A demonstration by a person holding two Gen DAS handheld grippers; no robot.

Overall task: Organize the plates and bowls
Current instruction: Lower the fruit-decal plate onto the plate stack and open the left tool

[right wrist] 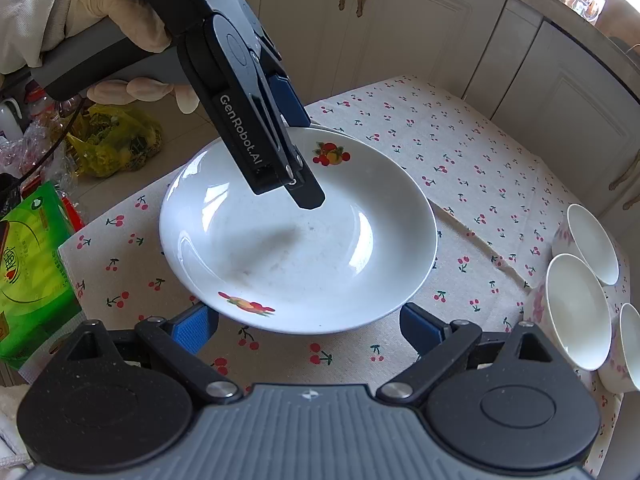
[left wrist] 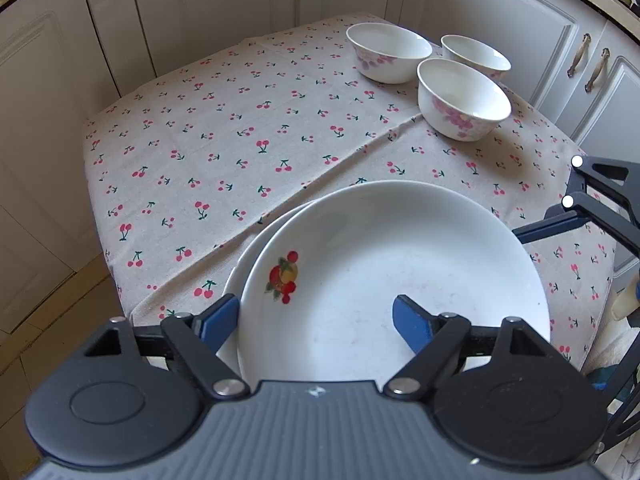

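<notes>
Two white plates with a fruit print lie stacked on the cherry-print tablecloth; the top plate sits slightly offset on the lower plate. My left gripper is open, its fingers straddling the near rim of the stack, one finger over the top plate's inside. In the right wrist view the top plate fills the centre and the left gripper hangs over its far rim. My right gripper is open and empty just short of the plate's near rim. Three white bowls with pink flowers stand at the far right.
The bowls also show at the right edge of the right wrist view. A green box stands beside the table on the left, with bags on the floor. White cabinets surround the table.
</notes>
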